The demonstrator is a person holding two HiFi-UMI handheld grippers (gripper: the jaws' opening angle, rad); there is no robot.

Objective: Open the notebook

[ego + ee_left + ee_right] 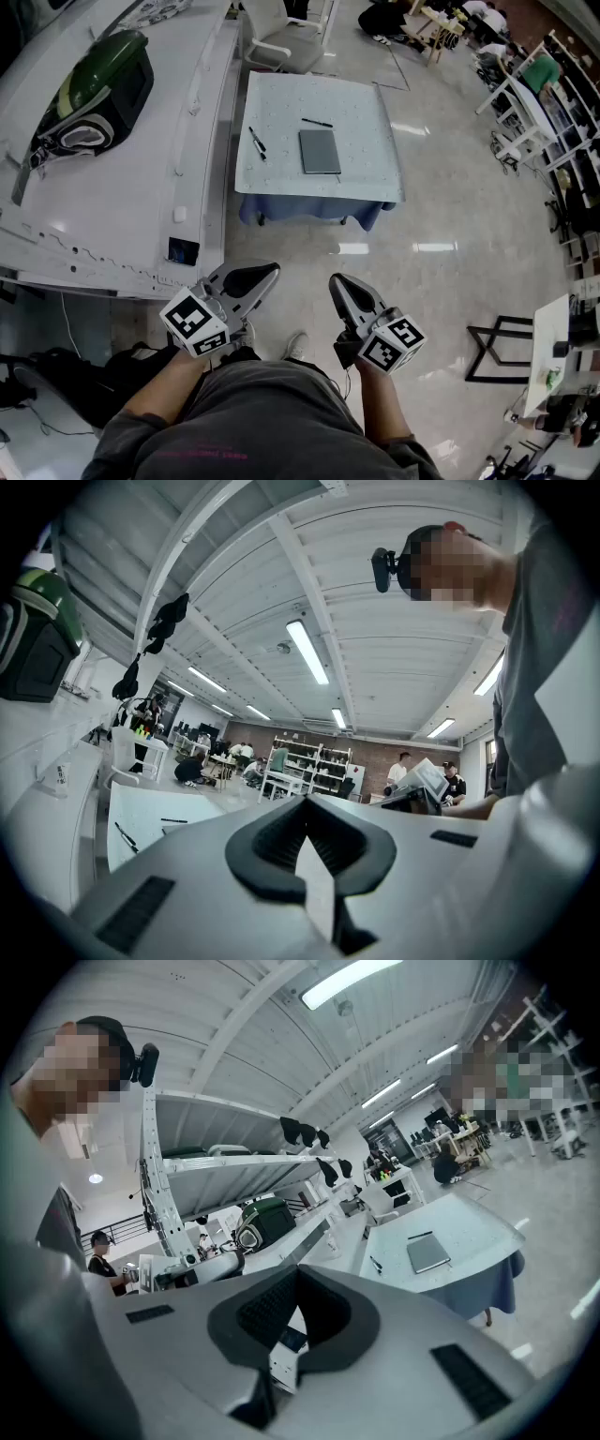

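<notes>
A closed grey notebook (320, 151) lies flat in the middle of a small white table (281, 178) with a blue skirt, well ahead of me. One black pen (317, 123) lies beyond the notebook and another pen (257, 142) lies to its left. Both grippers are held close to my body, far short of the table. My left gripper (267, 271) has its jaws together with nothing between them, and so does my right gripper (336, 279). In the right gripper view the notebook (428, 1253) shows past the shut jaws (298, 1274). The left gripper view looks over its shut jaws (307, 803) into the room.
A long white workbench (122, 187) runs along the left, carrying a green and black bag (94, 89). A white chair (281, 42) stands behind the table. A black frame stand (502, 347) and shelving sit at the right; people work at the back.
</notes>
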